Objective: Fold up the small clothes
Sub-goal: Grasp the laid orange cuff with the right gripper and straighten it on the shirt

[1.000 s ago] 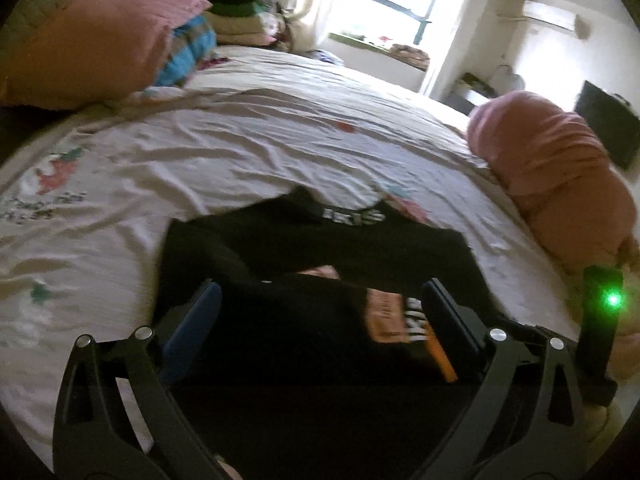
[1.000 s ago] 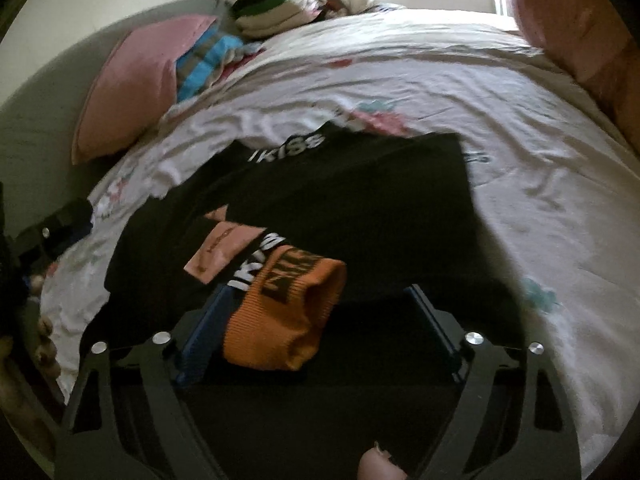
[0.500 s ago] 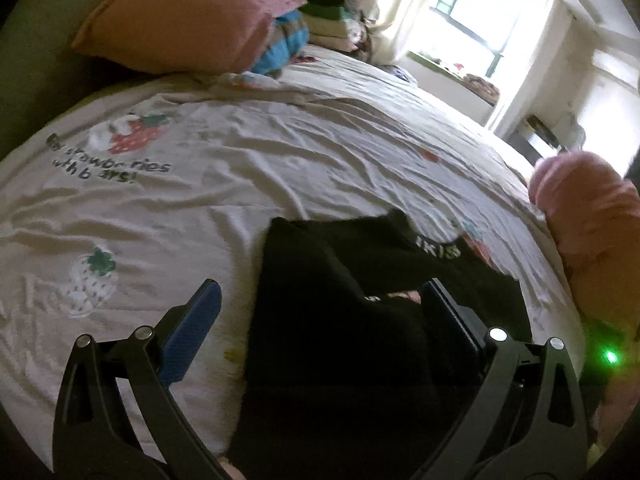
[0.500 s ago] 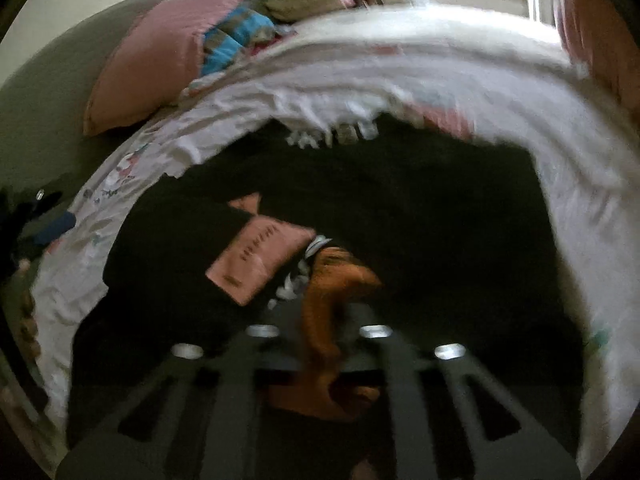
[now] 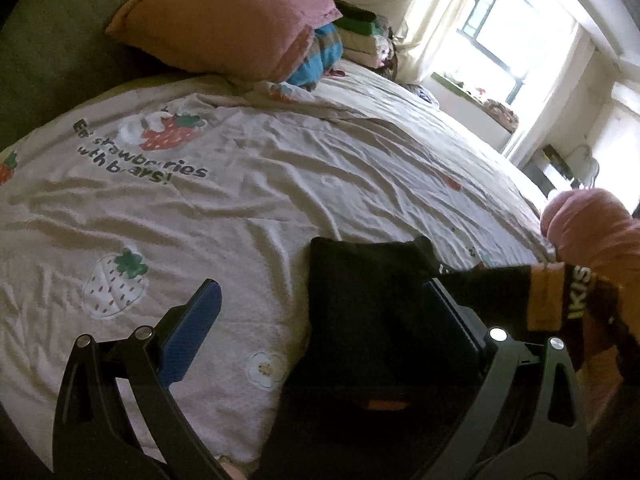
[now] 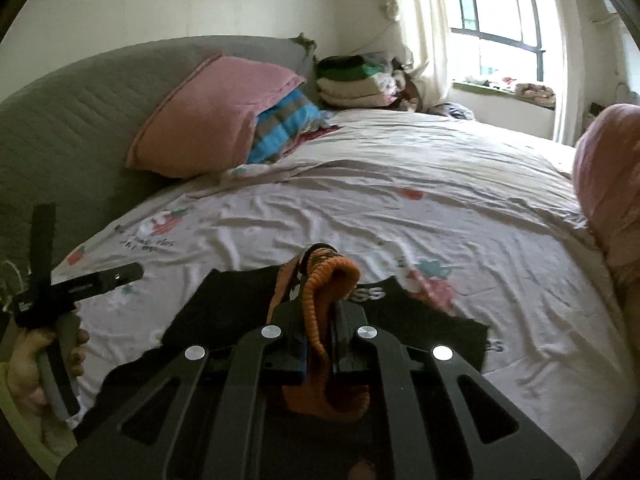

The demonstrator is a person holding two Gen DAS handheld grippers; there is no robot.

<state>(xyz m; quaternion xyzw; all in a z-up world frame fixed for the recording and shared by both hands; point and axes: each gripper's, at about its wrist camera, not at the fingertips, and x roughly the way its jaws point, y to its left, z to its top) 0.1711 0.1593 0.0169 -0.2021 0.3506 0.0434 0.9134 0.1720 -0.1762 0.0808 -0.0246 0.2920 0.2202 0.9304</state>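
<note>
In the right wrist view the right gripper (image 6: pixel 318 340) is clamped tight on the orange ribbed cuff (image 6: pixel 334 280) of the black garment (image 6: pixel 224 308), holding it above the bed sheet (image 6: pixel 400 208). The left wrist view shows the left gripper (image 5: pixel 320 300) spread wide with nothing between its pads, one finger over the sheet, the other over the garment (image 5: pixel 368 300). Only the right view shows the person's left hand (image 6: pixel 36 364) at the garment's left. Beyond the garment a pink pillow (image 6: pixel 212 116) leans on the grey headboard (image 6: pixel 80 100), then folded clothes (image 6: pixel 352 80)
</note>
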